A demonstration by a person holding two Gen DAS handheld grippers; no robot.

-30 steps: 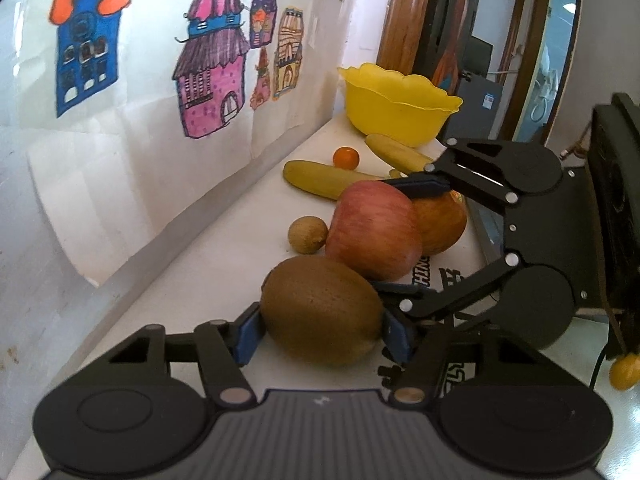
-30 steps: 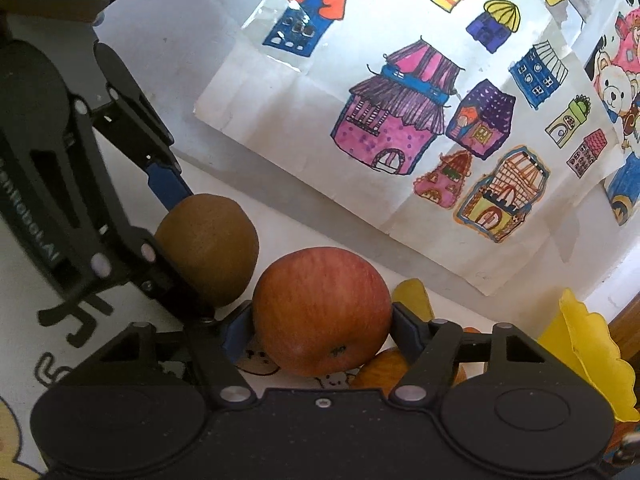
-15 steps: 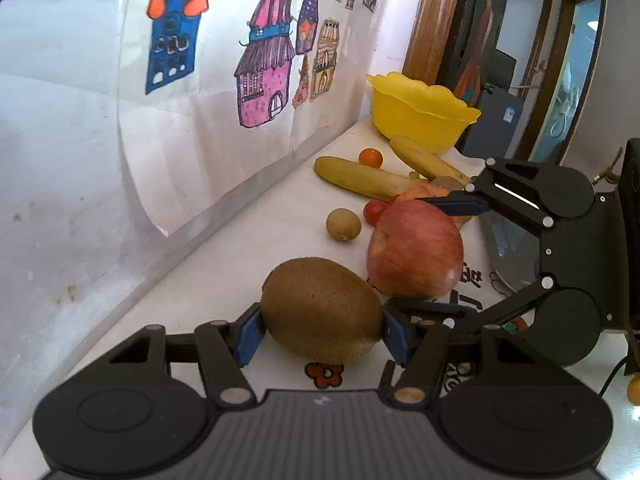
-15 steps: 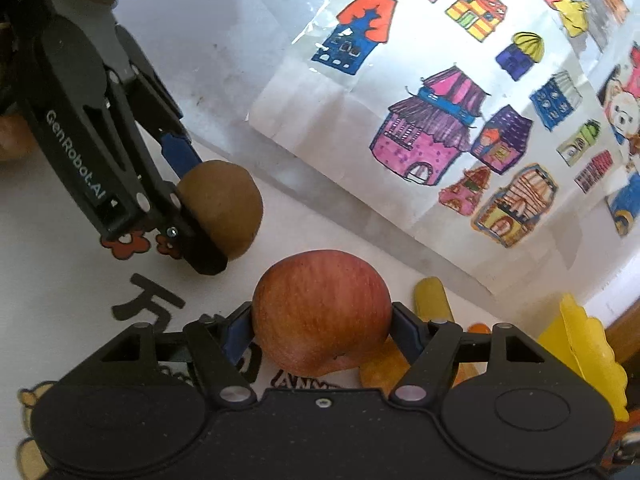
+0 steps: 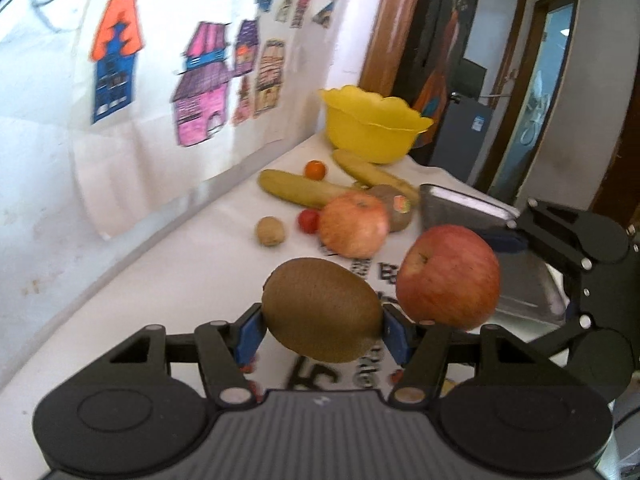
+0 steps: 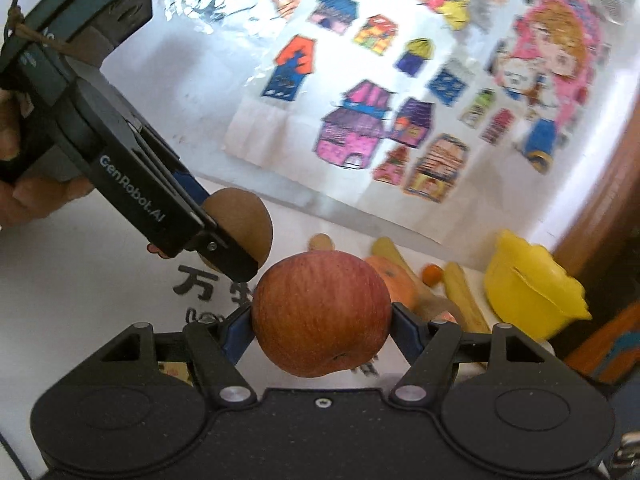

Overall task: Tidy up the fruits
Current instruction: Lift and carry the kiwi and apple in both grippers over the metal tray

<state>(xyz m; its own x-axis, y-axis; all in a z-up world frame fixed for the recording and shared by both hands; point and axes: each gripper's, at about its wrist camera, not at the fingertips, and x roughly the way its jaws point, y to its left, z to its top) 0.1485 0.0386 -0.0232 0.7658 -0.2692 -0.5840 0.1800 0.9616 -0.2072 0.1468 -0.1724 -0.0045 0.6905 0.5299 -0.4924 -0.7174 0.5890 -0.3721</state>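
Note:
A brown kiwi (image 5: 322,304) is clamped between the blue pads of my left gripper (image 5: 322,332) and hangs above the white tablecloth. My right gripper (image 6: 322,328) is shut on a red apple (image 6: 322,314), also off the table. In the left wrist view the held apple (image 5: 450,276) floats just right of the kiwi, over a metal tray (image 5: 472,216). The right wrist view shows the left gripper (image 6: 224,228) up and to the left, with a hand (image 6: 24,196) on its handle. A yellow bowl (image 5: 372,124) stands at the table's far end.
Left on the cloth are two bananas (image 5: 300,190), a second apple (image 5: 354,224), a stickered kiwi (image 5: 396,208), a cherry tomato (image 5: 308,220), a small orange (image 5: 315,169) and a small round brown fruit (image 5: 271,231). A wall with drawings (image 5: 200,92) runs along the left.
Both grippers have pulled back and risen from the fruit pile, each keeping its fruit. The apple has shifted right of the kiwi, and the metal tray has come into view.

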